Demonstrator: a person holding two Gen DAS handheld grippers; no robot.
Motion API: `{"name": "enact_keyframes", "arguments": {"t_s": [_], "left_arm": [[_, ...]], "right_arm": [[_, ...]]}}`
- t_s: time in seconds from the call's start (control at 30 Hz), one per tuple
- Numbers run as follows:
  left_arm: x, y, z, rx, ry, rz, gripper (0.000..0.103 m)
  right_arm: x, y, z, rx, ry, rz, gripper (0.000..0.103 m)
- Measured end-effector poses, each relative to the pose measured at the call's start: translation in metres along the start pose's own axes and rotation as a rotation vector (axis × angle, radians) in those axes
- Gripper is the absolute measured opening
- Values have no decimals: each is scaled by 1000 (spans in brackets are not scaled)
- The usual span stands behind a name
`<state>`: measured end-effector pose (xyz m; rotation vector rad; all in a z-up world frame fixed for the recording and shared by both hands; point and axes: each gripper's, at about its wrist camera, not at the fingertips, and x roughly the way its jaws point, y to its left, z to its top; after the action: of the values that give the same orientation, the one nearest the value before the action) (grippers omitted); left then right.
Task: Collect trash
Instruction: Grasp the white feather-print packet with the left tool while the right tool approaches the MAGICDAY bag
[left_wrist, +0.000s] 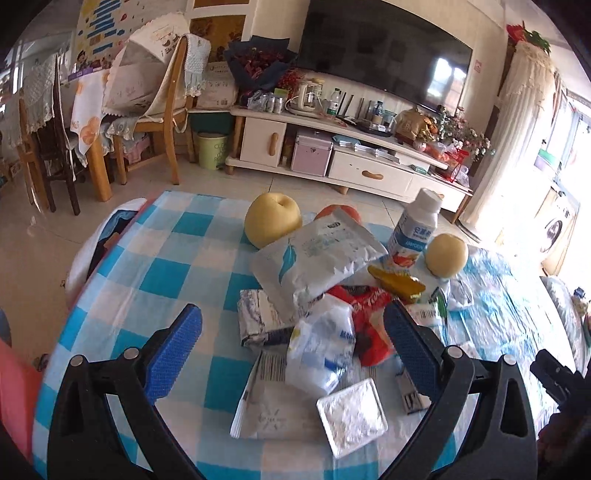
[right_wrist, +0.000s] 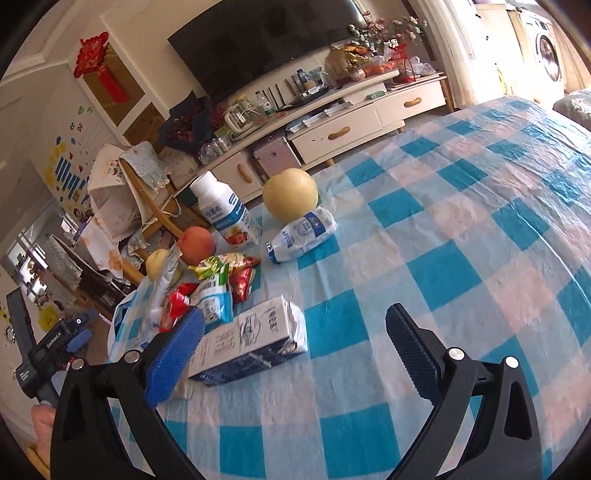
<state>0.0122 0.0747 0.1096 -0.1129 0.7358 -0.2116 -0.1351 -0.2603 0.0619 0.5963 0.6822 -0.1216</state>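
Note:
A heap of wrappers lies on the blue-checked tablecloth (left_wrist: 166, 273): a large white pouch (left_wrist: 314, 258), a red wrapper (left_wrist: 369, 325), a crumpled white bag (left_wrist: 321, 350), a foil square (left_wrist: 351, 415) and a gold wrapper (left_wrist: 397, 282). My left gripper (left_wrist: 291, 350) is open just above this heap, empty. In the right wrist view a flattened milk carton (right_wrist: 251, 341) lies between the fingers of my open right gripper (right_wrist: 295, 347), nearer the left pad. A crushed small bottle (right_wrist: 303, 236) lies beyond it.
Yellow pears (left_wrist: 273, 221) (left_wrist: 445, 254), a peach (right_wrist: 195, 243) and an upright yogurt bottle (right_wrist: 225, 214) stand among the trash. Bare cloth (right_wrist: 461, 240) stretches to the right. A TV cabinet (left_wrist: 332, 155), chairs (left_wrist: 155, 122) and a green bin (left_wrist: 212, 149) are beyond.

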Motion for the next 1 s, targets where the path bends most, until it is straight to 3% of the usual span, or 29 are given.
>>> {"name": "enact_keyframes", "arguments": {"t_s": [0.13, 0.2, 0.43, 0.5, 0.53, 0.67, 0.8, 0.97, 1.0], "left_arm": [[34, -1, 22, -29, 6, 3, 98], [51, 0, 32, -26, 17, 11, 97], [100, -1, 44, 12, 73, 33, 85], [110, 0, 44, 15, 86, 31, 84], [115, 0, 44, 21, 91, 28, 84], [131, -4, 45, 56, 124, -2, 83], [137, -11, 41, 103, 144, -43, 81], [130, -23, 32, 170, 158, -105, 75], [129, -26, 29, 185, 165, -117, 75]], "right_arm": [[39, 8, 26, -72, 10, -9, 93], [60, 17, 37, -133, 17, -29, 84], [126, 20, 69, -212, 73, -68, 84], [140, 17, 72, -220, 89, -71, 94], [146, 15, 74, -223, 97, -72, 94], [167, 10, 73, -232, 154, -27, 94], [179, 21, 58, -319, 212, -11, 93], [178, 37, 42, -408, 242, 0, 81], [178, 40, 40, -417, 248, 12, 73]]}}
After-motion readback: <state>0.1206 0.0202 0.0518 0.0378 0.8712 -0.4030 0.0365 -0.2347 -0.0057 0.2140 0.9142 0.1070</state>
